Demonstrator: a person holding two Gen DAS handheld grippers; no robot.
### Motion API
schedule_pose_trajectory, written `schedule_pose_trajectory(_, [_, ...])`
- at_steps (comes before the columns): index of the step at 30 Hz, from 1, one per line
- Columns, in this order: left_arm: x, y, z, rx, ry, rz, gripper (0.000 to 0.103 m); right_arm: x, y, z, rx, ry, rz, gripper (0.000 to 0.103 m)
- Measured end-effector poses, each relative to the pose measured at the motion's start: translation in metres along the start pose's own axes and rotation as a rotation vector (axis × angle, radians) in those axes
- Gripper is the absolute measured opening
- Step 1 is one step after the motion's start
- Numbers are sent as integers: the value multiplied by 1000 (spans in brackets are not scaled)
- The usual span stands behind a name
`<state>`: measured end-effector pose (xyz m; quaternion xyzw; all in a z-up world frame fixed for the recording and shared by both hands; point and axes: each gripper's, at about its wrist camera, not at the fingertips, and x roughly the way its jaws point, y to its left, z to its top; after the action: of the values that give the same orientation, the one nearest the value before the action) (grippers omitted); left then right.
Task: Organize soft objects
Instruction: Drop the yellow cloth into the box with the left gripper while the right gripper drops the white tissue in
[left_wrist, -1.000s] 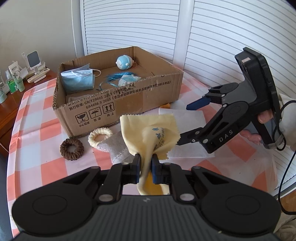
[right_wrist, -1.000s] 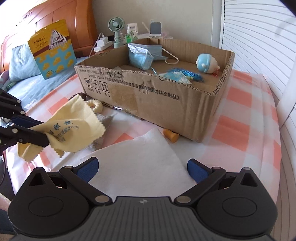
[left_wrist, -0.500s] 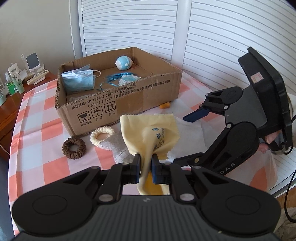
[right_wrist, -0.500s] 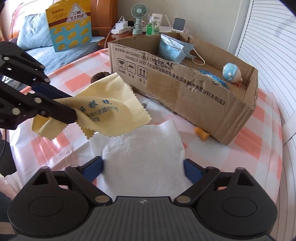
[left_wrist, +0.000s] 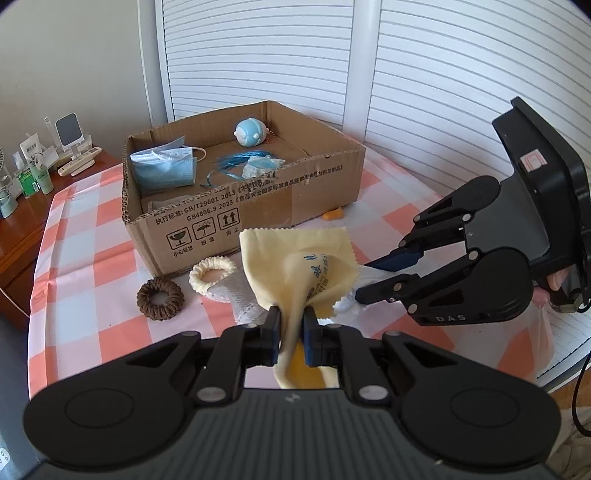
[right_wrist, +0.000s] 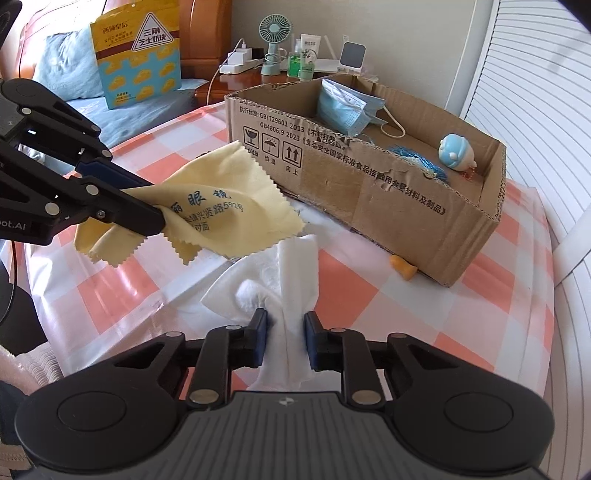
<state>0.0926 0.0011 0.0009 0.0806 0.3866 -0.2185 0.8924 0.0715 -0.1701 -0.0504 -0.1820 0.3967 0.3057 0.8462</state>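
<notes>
Both fingers pairs pinched: left gripper on yellow cloth, right gripper on white tissue.

Each wrist camera looks forward along its own fingers, low and close over the checked tablecloth. Both views share the cardboard box, from opposite sides.

Mint desk fan, green bottles and yellow snack bag beyond the checked tablecloth.
</notes>
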Motion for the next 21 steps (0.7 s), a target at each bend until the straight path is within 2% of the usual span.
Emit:
schedule_pose_trajectory(12, [-16, 6, 8, 17, -15, 9, 10, -31, 0, 7, -15, -53, -53, 24])
schedule_pose_trajectory(21, [-30, 15, 39, 77, -66, 18, 10, -63, -12, 26, -30, -131, -120, 24])
